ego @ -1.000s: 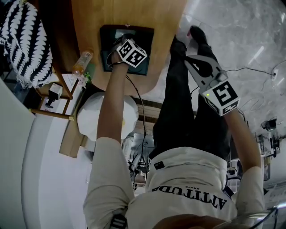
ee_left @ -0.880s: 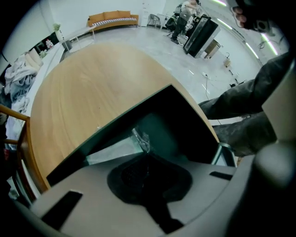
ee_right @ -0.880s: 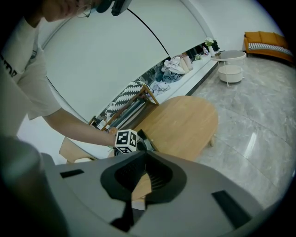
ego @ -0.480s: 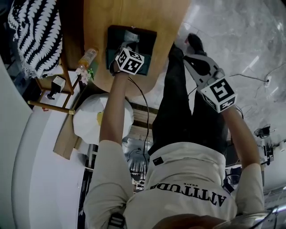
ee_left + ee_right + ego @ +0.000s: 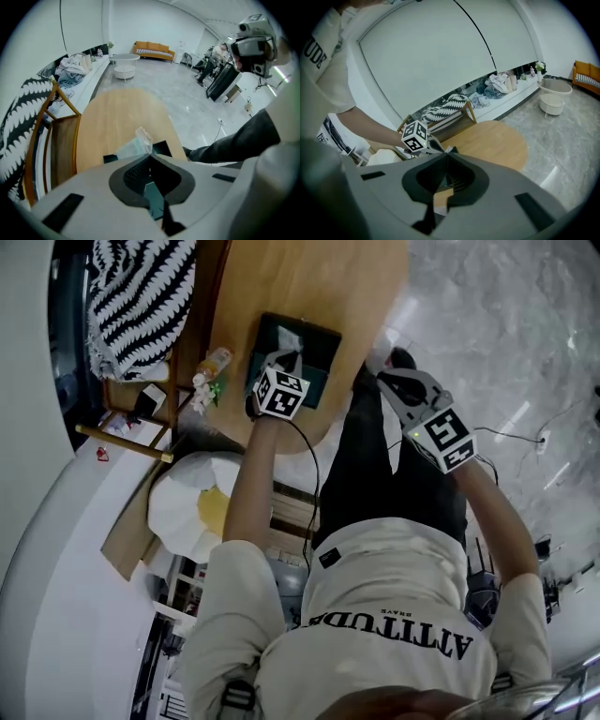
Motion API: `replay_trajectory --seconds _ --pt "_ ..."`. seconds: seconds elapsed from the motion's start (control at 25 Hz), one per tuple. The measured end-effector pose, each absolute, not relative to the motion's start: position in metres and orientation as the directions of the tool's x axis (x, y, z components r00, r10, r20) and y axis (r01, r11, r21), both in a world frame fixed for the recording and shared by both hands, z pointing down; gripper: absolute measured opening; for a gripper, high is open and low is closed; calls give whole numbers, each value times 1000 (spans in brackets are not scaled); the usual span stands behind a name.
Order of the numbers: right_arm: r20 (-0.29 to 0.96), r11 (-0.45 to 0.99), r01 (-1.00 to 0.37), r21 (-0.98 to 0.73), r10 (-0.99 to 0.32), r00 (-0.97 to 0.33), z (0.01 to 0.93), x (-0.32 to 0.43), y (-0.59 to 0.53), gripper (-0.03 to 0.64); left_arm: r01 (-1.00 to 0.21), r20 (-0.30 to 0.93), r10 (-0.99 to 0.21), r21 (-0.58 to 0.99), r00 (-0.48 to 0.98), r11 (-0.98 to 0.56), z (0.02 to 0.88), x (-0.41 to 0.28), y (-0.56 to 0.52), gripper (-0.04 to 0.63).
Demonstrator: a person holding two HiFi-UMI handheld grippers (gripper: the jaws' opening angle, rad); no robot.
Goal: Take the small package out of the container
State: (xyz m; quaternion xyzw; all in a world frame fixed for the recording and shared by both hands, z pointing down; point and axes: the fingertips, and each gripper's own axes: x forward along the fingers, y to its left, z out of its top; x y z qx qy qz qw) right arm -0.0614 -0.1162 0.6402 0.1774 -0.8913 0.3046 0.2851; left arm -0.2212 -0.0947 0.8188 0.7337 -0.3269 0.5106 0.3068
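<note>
A dark square container (image 5: 317, 341) lies near the edge of a round wooden table (image 5: 309, 277). My left gripper (image 5: 282, 362) hangs over the container's near side, shut on a small clear plastic package (image 5: 138, 142). The package sticks out past the closed jaw tips (image 5: 150, 155), and the container's dark corners (image 5: 162, 147) show below it. In the head view the package (image 5: 288, 337) is a pale patch just beyond the jaws. My right gripper (image 5: 392, 377) is held off the table's right edge, above the floor. It (image 5: 447, 153) is shut with nothing in it.
A black-and-white striped cloth (image 5: 141, 296) drapes a wooden rack left of the table, with a bottle (image 5: 214, 365) beside it. A white bag (image 5: 192, 507) sits below the table's edge. The person's dark trouser legs (image 5: 375, 474) stand at the table; a cable (image 5: 525, 432) crosses the floor.
The head view has swung, so the table now sits further right. The left gripper has drawn back from the container's middle to its near side, with the package showing beyond its tips.
</note>
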Motion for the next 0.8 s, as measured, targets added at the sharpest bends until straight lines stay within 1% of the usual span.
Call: replay_trajectory --seconds 0.36,0.56,0.8 --pt "621 801 -471 -369 -165 -766 574 -70 -115 21 -851 914 -275 124 298 -510 736 -226 -90 21" --pt "615 826 -467 -317 -196 -764 535 -70 -115 21 -868 883 -351 114 311 -484 684 -229 -84 21" --pt "600 833 -470 -292 -224 -768 496 -63 -117 21 -900 843 -444 102 304 -424 629 -236 -73 21"
